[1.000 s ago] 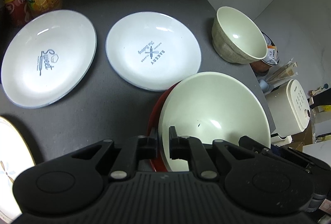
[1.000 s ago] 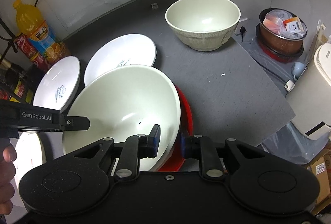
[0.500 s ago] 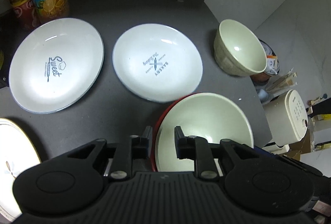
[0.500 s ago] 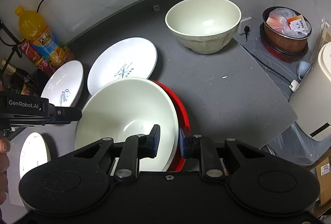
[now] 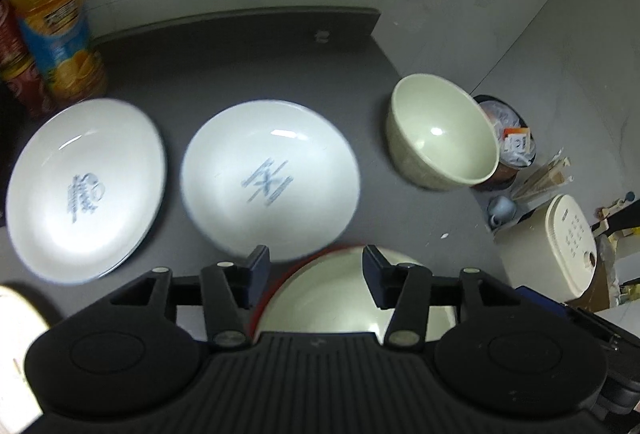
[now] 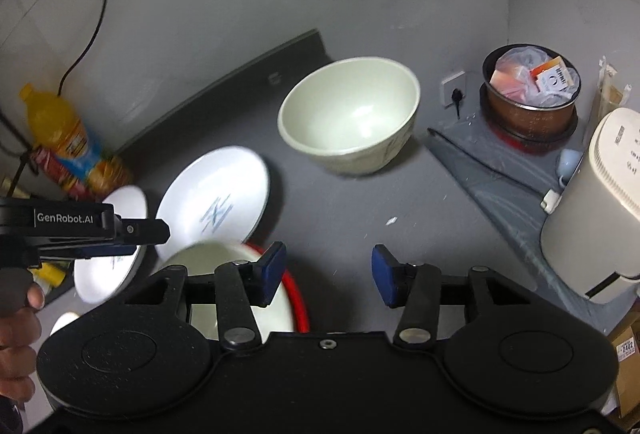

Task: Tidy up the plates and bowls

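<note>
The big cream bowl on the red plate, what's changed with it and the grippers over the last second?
Both grippers let go of the big cream bowl: the left gripper and right gripper jaws went from pinching its rim to wide open, and both pulled back. The bowl now sits level on the red plate. The two white plates and the small bowl stayed put.

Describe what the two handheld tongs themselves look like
Both tongs, left and right, are matte black: ribbed bodies, round side discs, silver pivot screws, dark blue pads. The left unit's side reads "GenRobot.AI" in white. A bare hand holds it.
</note>
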### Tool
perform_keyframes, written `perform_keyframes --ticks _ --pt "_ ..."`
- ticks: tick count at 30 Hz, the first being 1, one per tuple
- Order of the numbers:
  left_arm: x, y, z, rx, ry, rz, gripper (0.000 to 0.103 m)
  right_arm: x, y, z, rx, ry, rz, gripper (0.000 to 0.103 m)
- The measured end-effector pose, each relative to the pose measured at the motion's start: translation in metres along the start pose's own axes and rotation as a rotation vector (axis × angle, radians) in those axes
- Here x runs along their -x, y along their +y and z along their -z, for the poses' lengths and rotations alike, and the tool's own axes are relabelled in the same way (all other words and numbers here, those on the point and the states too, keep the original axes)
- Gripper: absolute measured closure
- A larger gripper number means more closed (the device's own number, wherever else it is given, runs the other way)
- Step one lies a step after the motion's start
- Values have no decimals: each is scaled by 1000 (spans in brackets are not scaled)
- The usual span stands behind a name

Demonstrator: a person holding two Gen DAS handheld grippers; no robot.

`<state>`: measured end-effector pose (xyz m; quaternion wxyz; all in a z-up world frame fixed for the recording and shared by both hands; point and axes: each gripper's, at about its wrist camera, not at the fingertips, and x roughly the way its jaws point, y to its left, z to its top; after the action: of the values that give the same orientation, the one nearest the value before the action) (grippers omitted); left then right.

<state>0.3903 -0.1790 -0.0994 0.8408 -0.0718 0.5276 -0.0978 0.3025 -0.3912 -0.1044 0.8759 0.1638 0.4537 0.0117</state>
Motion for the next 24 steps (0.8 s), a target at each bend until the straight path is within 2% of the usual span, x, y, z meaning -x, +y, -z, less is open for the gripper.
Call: perform_keyframes --ticks 9,24 --pt "-34 -32 -31 13 -13 -6 53 -26 -26 -34 -39 -10 -4 55" --pt "-104 -84 -79 32 15 -25 53 -95 -64 -75 -94 51 31 55"
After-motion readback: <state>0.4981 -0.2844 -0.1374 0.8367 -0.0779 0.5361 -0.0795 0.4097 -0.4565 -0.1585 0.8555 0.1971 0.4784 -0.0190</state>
